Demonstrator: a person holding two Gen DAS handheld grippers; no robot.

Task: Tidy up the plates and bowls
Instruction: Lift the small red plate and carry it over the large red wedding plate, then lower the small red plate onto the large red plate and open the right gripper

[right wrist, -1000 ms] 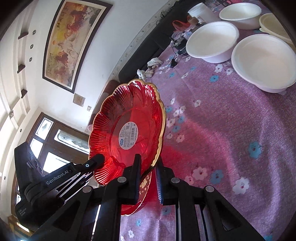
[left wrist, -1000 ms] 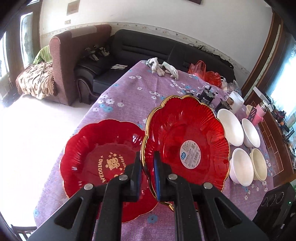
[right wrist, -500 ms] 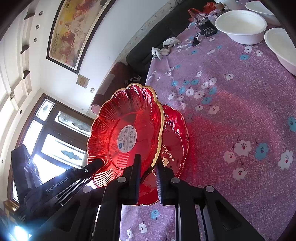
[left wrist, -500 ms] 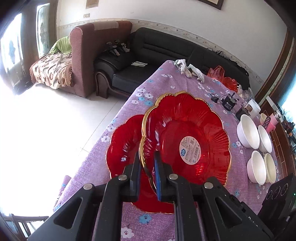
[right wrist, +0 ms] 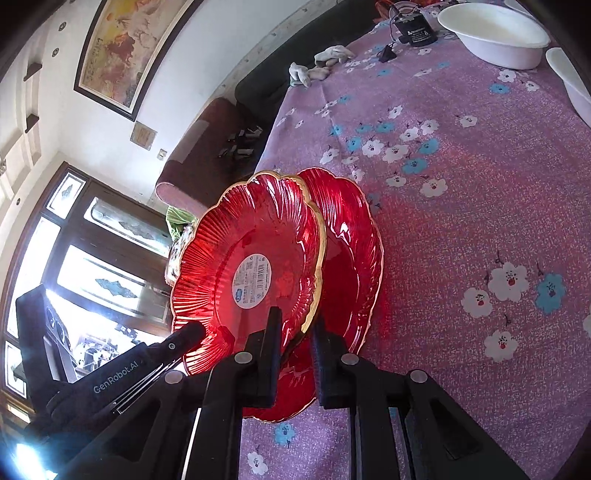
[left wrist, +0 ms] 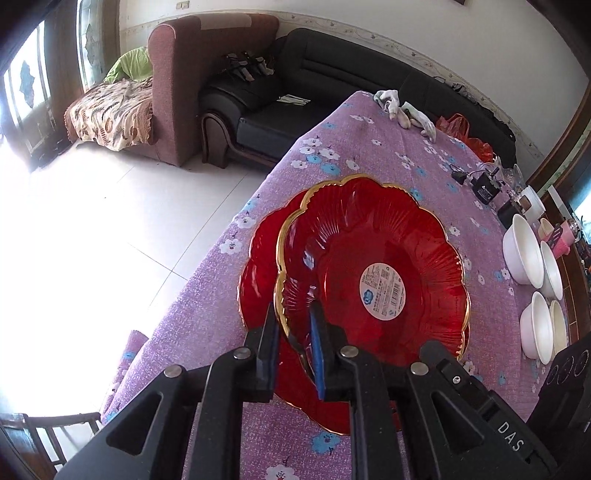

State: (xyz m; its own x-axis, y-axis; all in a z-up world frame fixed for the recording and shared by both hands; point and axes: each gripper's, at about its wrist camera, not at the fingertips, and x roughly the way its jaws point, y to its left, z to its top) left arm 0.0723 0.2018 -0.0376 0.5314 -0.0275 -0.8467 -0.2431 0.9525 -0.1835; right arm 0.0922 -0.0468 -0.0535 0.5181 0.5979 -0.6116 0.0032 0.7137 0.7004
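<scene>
Plates dominate both views: a red scalloped plate with a gold rim (left wrist: 373, 280) (right wrist: 255, 266) is held tilted, its underside sticker facing each camera, and it overlaps a second red plate (left wrist: 258, 266) (right wrist: 351, 258) that lies on the purple flowered cloth of the counter (left wrist: 388, 155) (right wrist: 461, 177). In the left wrist view the left hand-held gripper (left wrist: 293, 347) sits at the lower centre of the frame, its two fingers clamped on the near rim of the tilted plate, one finger on each face. In the right wrist view the right hand-held gripper (right wrist: 295, 354) is likewise at the lower centre, its fingers pinching the gold rim of the same plate; the left hand-held gripper's black body (right wrist: 122, 373) reaches in from the lower left of that frame to the plate's edge. The lower plate shows only as a crescent at the left of the held plate in the left wrist view and at its right in the right wrist view. White bowls (left wrist: 532, 258) (right wrist: 491, 33) stand at the right edge of the left wrist frame and at the upper right of the right wrist frame, well apart from the plates. A black adapter (left wrist: 484, 188) (right wrist: 413, 26) with its cord lies near the bowls, and crumpled white gloves (left wrist: 402, 110) (right wrist: 321, 66) lie at the far end of the cloth
</scene>
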